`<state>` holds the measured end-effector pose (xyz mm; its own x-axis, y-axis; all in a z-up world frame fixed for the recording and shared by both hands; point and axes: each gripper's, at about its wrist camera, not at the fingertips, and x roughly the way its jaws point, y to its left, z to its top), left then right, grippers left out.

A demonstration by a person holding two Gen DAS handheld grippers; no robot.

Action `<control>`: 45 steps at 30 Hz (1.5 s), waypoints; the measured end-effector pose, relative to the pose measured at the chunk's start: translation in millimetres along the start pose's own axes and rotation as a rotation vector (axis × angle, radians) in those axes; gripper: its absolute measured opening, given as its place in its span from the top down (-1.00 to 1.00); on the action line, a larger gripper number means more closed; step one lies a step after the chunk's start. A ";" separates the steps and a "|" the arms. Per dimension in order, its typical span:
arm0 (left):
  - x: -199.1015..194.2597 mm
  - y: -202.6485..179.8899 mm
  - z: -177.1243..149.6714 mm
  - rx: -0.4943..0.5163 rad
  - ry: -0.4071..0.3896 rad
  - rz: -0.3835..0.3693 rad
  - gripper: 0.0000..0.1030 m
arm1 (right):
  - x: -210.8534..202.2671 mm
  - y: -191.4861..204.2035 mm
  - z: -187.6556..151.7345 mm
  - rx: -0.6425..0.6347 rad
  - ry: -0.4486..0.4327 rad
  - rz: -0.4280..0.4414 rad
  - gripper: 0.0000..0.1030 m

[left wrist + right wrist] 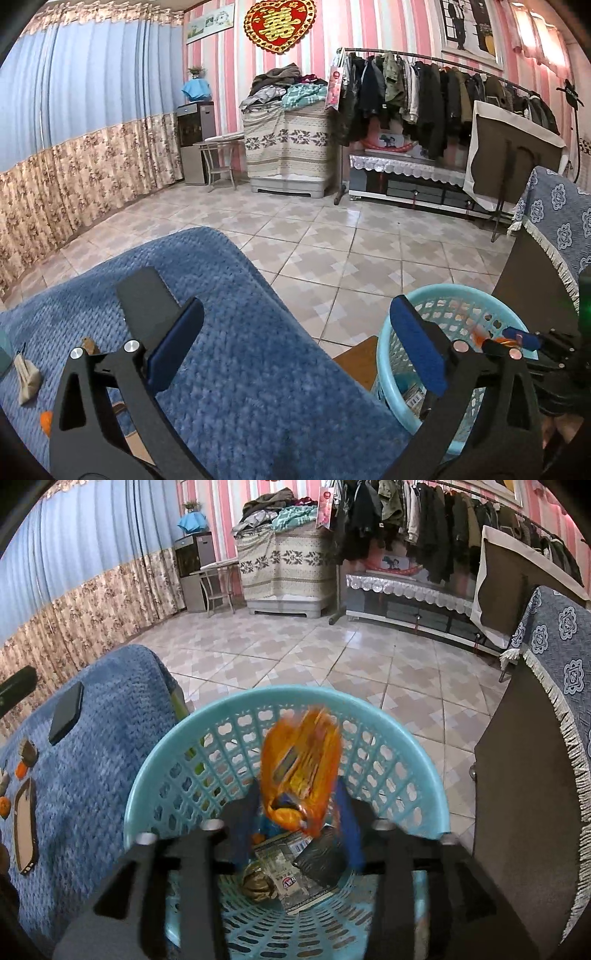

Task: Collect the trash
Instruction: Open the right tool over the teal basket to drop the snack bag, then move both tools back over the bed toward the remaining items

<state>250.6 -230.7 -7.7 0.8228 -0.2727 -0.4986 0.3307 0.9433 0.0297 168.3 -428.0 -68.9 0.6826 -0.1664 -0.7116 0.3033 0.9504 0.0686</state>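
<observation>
A light blue plastic basket (417, 775) stands on the floor beside a surface draped in a blue knit blanket (110, 775). My right gripper (299, 812) hangs over the basket's mouth, open, with a blurred orange wrapper (301, 768) loose between its fingers. Printed packets (284, 871) and a black wrapper (321, 860) lie on the basket's bottom. My left gripper (295, 310) is wide open and holds nothing, above the blanket's edge (258, 332) and next to the basket (458, 295). On the blanket lie a beige scrap (27, 380), a brown bit (88, 345) and an orange piece (46, 422).
A black phone (66, 712) and a flat framed object (24, 827) also rest on the blanket. A dark cabinet (517, 812) under a blue fringed cloth stands right of the basket. Beyond is tiled floor (332, 229), a clothes rack (424, 92) and curtains (74, 147).
</observation>
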 end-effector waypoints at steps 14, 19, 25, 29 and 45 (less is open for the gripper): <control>-21.8 33.7 -10.8 -0.035 -0.003 0.033 -0.89 | -16.6 5.6 5.8 0.013 -0.068 -0.029 -0.74; -34.8 56.1 -17.6 -0.062 -0.010 0.062 -0.89 | -20.9 14.5 8.3 0.007 -0.091 -0.027 -0.74; -51.3 90.3 -25.5 -0.082 -0.018 0.120 -0.89 | -32.4 30.8 10.6 -0.005 -0.145 -0.018 -0.74; -62.5 121.7 -34.9 -0.134 -0.006 0.150 -0.89 | -39.5 48.5 10.8 -0.020 -0.179 0.006 -0.74; -106.8 254.6 -96.6 -0.278 0.044 0.361 -0.89 | -51.3 144.4 -3.9 -0.149 -0.242 0.104 -0.87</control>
<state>202.3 56.9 -30.6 0.8401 0.0857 -0.5356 -0.1153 0.9931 -0.0220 174.5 -281.2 -25.1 0.8489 -0.1066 -0.5177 0.1343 0.9908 0.0162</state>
